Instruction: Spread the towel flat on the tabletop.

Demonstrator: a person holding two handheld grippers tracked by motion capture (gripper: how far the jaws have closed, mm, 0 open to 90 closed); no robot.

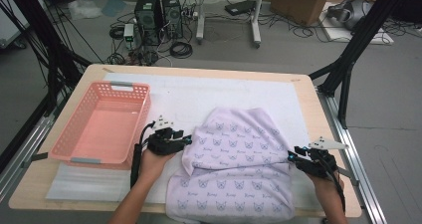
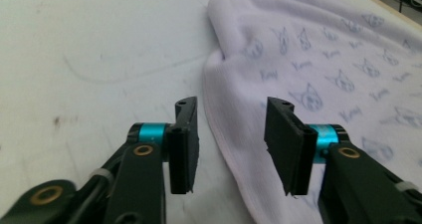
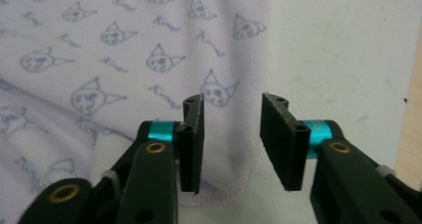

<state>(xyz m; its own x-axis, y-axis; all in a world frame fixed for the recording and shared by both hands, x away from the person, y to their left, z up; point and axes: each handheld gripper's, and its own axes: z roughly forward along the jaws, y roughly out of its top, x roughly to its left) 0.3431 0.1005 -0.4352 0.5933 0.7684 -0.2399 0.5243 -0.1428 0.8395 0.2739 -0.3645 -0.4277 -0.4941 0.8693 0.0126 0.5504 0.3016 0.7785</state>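
A pale lilac towel [image 1: 234, 159] printed with small blue cat faces lies folded on the white mat, its near end hanging over the table's front edge. My left gripper [image 1: 185, 140] sits at the towel's left edge, jaws apart; in the left gripper view the hem of the towel [image 2: 318, 74] runs under the gap of the left gripper [image 2: 230, 149] without being pinched. My right gripper [image 1: 293, 155] rests at the towel's right edge. In the right gripper view the right gripper [image 3: 231, 142] stands open over the corner hem of the towel [image 3: 124, 59], the pads off the cloth.
A pink plastic basket [image 1: 69, 143] stands at the left of the table, beside my left hand. The white mat [image 1: 199, 92] covers most of the wooden table [image 1: 306, 92]. Black frame posts stand at both sides; computers and cables lie on the floor behind.
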